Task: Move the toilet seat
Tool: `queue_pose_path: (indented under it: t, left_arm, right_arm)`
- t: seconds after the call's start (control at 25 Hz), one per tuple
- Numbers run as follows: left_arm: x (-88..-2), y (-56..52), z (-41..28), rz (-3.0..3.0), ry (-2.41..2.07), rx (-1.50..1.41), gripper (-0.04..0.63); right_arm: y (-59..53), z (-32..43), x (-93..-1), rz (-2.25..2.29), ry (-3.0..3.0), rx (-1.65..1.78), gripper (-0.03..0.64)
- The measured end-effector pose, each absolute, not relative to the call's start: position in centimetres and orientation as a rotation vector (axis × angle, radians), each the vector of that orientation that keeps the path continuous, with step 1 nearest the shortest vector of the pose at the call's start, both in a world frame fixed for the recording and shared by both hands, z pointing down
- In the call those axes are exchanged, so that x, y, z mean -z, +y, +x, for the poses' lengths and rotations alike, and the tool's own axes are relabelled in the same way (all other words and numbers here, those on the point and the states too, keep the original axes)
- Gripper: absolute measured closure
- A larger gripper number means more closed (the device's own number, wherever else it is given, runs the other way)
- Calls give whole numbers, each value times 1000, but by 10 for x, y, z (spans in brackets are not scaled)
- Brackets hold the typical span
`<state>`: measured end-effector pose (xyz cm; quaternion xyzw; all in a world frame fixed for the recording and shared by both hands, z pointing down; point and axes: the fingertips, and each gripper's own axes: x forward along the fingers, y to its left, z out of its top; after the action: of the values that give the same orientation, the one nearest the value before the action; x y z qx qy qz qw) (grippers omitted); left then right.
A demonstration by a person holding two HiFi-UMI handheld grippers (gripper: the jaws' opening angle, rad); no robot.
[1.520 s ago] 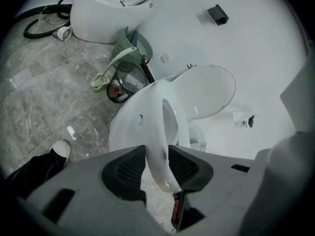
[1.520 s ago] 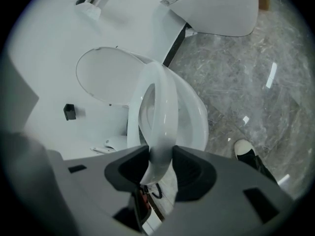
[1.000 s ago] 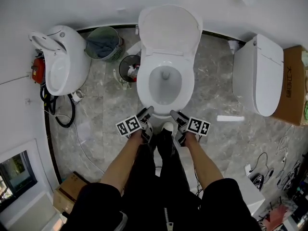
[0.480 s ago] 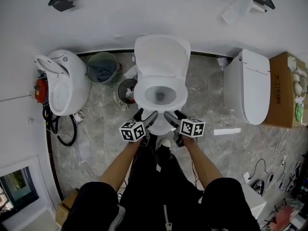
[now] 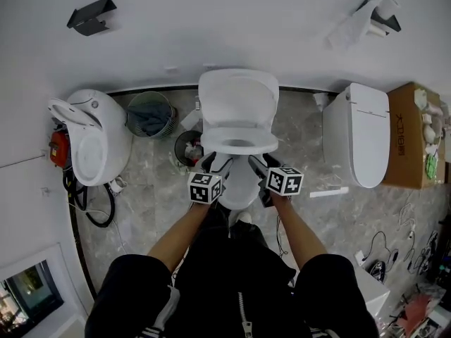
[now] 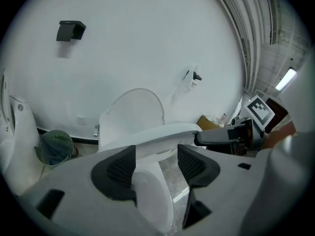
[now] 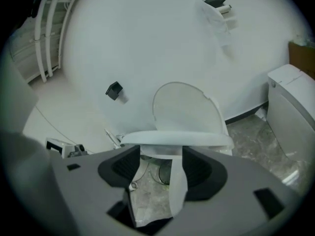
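Observation:
The white toilet seat [image 5: 239, 141] hangs half raised over the bowl [image 5: 241, 185], its front rim about level. Behind it the lid [image 5: 237, 98] stands up against the wall. My left gripper [image 5: 213, 163] and right gripper [image 5: 262, 163] sit side by side under the seat's front rim. In the left gripper view the rim [image 6: 157, 134] crosses just beyond the left gripper [image 6: 156, 163]. In the right gripper view the rim [image 7: 177, 139] lies across the tips of the right gripper [image 7: 160, 167]. Both pairs of jaws have just been closing, but they still stand apart; only the bowl's front shows between them.
Another white toilet [image 5: 88, 136] stands at the left beside a black hose [image 5: 88, 203]. A green bin [image 5: 148, 115] and a small dark bin [image 5: 187, 146] sit left of the bowl. At the right are a closed toilet [image 5: 359, 132], a cardboard box [image 5: 416, 132] and floor cables [image 5: 416, 252].
The seat lay flat on the bowl a second ago and now hangs half raised. Both grippers have come up and forward beneath its front rim, rolling as they rose.

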<state>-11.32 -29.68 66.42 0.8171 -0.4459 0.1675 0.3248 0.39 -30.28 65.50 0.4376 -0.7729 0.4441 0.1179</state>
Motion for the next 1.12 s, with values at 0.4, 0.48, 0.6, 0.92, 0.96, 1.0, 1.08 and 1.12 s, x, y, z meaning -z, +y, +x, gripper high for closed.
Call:
queue_pose_path:
  t: [0.4,0.48,0.6,0.92,0.96,1.0,1.08,1.12]
  left_arm:
    - [-656,-355,-132,2136,-1170,-472,502]
    - [-655,-368,-135,2139,-1169,-471,520]
    - [-652,-389,-135,2145,-1172,-458,525]
    - [-649,-439,-134,2158,-1174,-476,525]
    - [-649,-444,-134,2160,-1172,-480,525]
    - [-649,-450,-134,2162,-1169,-484,522]
    - [-649,-461,-133,2164,-1163,-487,517]
    - [-649,-466,-132,2166,-1158,-488,509]
  right_arm:
    - [-365,1,-648,1476,-2192,-1289,427]
    - [-377,1,-647,1491,-2181,-1285,449]
    - [-398,3,-646,1506,-2164,-1265,449]
    - [-447,1,-642,1562,-2146,-1255,451]
    - [-453,1,-642,1566,-2145,-1250,451]
    - [-458,1,-641,1569,-2144,-1244,451]
    - [-469,1,-642,1569,-2146,-1232,454]
    - [-474,0,-642,1567,-2149,-1227,454]
